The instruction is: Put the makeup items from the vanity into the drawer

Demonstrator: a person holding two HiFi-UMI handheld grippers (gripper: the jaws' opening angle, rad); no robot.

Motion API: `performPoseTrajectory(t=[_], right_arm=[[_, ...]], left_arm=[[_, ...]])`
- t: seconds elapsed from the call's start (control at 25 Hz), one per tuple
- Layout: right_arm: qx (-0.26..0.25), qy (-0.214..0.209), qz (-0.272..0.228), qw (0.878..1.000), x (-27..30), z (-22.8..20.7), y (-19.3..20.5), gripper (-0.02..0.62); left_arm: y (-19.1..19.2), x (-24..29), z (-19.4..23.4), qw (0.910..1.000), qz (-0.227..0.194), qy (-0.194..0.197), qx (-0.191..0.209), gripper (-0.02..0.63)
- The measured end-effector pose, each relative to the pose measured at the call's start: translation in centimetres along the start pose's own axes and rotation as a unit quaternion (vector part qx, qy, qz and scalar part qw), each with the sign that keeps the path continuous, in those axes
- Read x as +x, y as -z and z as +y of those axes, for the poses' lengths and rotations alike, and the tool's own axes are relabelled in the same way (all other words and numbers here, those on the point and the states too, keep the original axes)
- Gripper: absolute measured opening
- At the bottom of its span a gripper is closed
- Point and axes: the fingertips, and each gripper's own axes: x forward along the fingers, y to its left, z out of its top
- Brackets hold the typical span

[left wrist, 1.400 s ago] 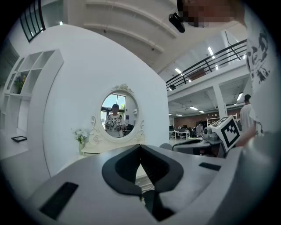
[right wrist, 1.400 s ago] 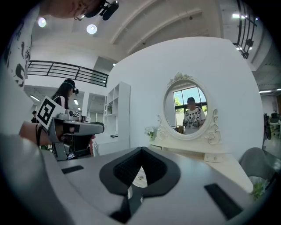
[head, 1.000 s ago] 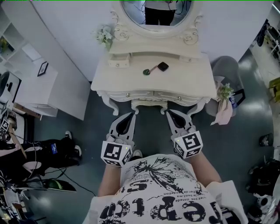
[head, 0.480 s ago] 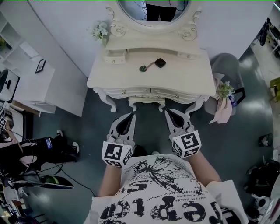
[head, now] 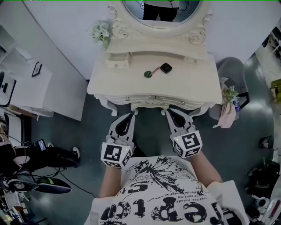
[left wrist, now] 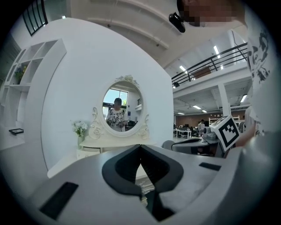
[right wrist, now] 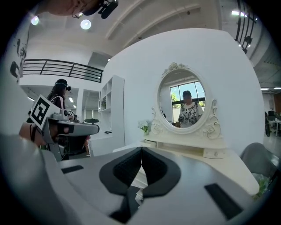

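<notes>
Just ahead of the person's printed shirt, the left claw and the right claw are held side by side, pointing at the vanity. Each has its tips pressed together with nothing between them. The tips lie just short of the cream counter, in front of its two front drawers, both closed. The makeup items sit well beyond the claws, near the middle of the counter top: a small green-headed tool with a thin handle and, just beside the handle's end, a black square compact; whether the two touch is unclear. Behind them a raised shelf carries a small drawer, white flowers stand at its left, and the oval mirror reflects the person.
</notes>
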Motion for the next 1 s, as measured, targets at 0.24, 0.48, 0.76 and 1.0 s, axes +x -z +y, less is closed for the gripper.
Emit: performPoseTrajectory(t=[0.24, 0.48, 0.76, 1.0], right_arm=[[0.009, 0.037, 0.009, 0.999, 7.9, -0.4, -1.2, 0.018], [0.028, 0.086, 0.018, 0.996, 16.4, -0.7, -3.8, 0.017], [0.052, 0.157, 0.035, 0.986, 24.2, -1.8, -4.6, 0.018], [0.07, 0.183, 0.081, 0.977, 27.5, -3.7, -3.1, 0.018]], left_arm=[[-1.2, 4.7, 7.6, 0.9992, 0.006, 0.039, 0.005, 0.02], [-3.2, 9.4, 17.0, 0.9965, 0.021, 0.08, 0.004, 0.019], [-3.3, 13.8, 26.0, 0.9914, 0.04, 0.124, 0.011, 0.019], [-2.4, 17.2, 29.4, 0.9883, 0.062, 0.139, -0.004, 0.02]])
